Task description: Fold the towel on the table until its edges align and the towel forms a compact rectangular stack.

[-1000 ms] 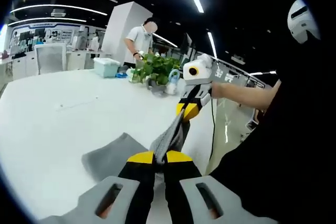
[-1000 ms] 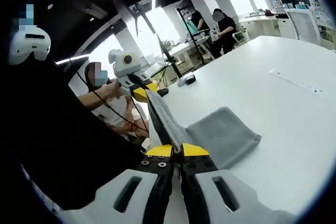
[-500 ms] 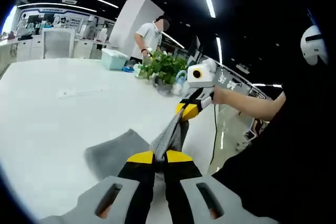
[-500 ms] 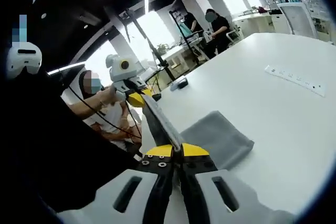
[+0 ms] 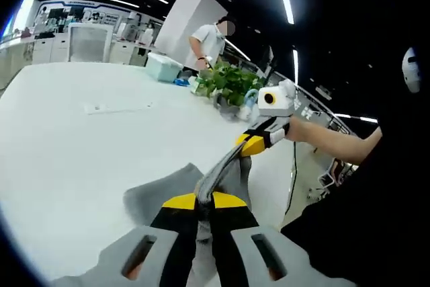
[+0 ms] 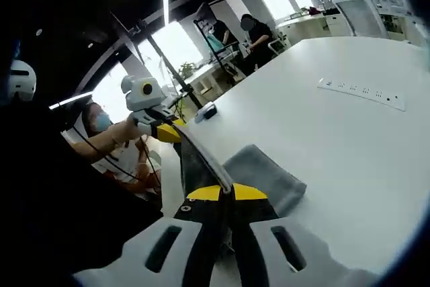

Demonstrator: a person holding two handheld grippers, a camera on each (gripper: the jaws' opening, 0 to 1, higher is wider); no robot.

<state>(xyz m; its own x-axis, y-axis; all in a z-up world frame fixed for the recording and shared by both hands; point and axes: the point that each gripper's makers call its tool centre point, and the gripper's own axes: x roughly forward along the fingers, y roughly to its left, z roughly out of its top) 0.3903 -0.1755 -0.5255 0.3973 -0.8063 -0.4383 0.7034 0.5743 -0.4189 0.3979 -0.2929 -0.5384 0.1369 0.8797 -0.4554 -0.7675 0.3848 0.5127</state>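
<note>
A grey towel (image 5: pixel 161 189) lies partly on the white table (image 5: pixel 67 146), its near edge lifted and stretched taut between both grippers. My left gripper (image 5: pixel 204 199) is shut on one corner of that edge; the right gripper (image 5: pixel 252 144) shows ahead, pinching the other corner. In the right gripper view my right gripper (image 6: pixel 226 191) is shut on the towel (image 6: pixel 265 174), whose raised edge runs to the left gripper (image 6: pixel 169 132) held by a hand. The rest of the towel rests flat on the table (image 6: pixel 349 139).
A power strip (image 6: pixel 363 92) lies on the table, also seen as the strip (image 5: pixel 101 107) in the left gripper view. Potted plants (image 5: pixel 225 85) and a pale box (image 5: pixel 163 68) stand at the far edge. People stand beyond the table; a seated person (image 6: pixel 101 142) is close.
Both grippers have lifted the towel's edge higher and carried it forward over the table. The flat part of the towel looks shorter. Both stay shut.
</note>
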